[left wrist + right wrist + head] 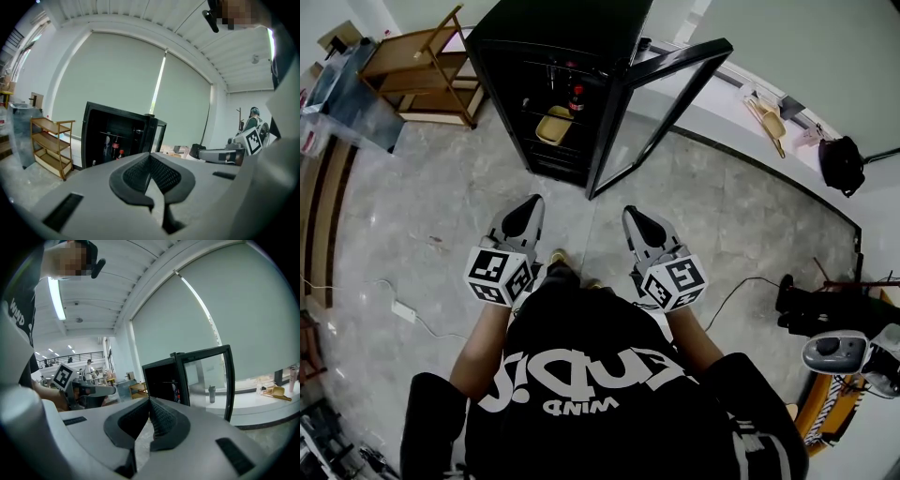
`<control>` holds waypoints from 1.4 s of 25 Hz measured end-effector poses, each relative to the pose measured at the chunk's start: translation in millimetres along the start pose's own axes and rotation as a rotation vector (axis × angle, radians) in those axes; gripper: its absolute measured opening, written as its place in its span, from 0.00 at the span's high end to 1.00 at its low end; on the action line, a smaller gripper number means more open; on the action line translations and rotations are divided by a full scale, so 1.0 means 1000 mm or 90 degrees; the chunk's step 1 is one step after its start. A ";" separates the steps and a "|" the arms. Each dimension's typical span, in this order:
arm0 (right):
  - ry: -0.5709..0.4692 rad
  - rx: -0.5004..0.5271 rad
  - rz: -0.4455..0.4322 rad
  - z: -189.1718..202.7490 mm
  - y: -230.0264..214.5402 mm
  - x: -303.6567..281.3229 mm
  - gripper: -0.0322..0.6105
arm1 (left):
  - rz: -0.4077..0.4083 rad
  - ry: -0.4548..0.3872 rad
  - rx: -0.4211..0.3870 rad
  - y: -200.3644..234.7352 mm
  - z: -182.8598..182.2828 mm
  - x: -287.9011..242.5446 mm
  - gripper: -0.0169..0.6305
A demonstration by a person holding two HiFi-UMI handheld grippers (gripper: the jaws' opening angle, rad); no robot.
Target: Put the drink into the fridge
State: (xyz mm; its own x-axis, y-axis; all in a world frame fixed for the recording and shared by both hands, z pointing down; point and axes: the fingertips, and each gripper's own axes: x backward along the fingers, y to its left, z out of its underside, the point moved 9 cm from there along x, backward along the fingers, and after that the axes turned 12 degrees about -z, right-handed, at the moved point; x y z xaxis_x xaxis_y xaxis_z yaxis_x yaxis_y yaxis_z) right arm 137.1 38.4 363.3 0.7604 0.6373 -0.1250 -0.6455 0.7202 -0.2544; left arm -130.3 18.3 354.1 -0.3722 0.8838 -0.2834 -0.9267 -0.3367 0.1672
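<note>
The drink (577,98), a dark bottle with a red cap, stands on a shelf inside the open fridge (553,19). Only my head view shows the yellow container (553,126) beneath it. Each gripper view shows my left gripper (531,206) and right gripper (634,217) closed and empty.

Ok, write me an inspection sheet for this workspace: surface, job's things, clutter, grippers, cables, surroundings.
Surface: grey stone-look floor.
Job's things: black fridge with its glass door swung open; a dark bottle with a red label stands inside, near a yellow container.
Clutter: wooden scoop on the white ledge; black bag.
Grippers: left gripper and right gripper both have jaws together with nothing between them, and both point toward the fridge.
Cables: white power strip with its lead on the floor at left; black cable at right.
Surroundings: wooden rack left of the fridge; pale roller blind behind it.
</note>
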 end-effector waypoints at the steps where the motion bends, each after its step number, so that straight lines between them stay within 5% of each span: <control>1: -0.001 -0.001 -0.001 -0.001 0.001 0.001 0.92 | 0.000 -0.003 -0.006 -0.001 -0.003 0.004 0.96; 15: -0.007 0.055 0.000 -0.015 0.011 0.004 0.92 | -0.019 -0.069 -0.072 -0.006 -0.014 0.036 0.96; 35: -0.021 0.040 0.054 0.004 -0.006 0.012 0.93 | -0.041 -0.075 -0.062 -0.005 0.013 0.021 0.96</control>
State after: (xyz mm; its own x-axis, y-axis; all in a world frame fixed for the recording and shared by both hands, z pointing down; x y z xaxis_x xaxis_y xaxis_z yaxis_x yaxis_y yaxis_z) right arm 149.8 43.2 367.1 0.7007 0.7047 -0.1114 -0.7114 0.6782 -0.1841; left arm -133.1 42.2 359.3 -0.3081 0.9347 -0.1771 -0.9514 -0.3025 0.0583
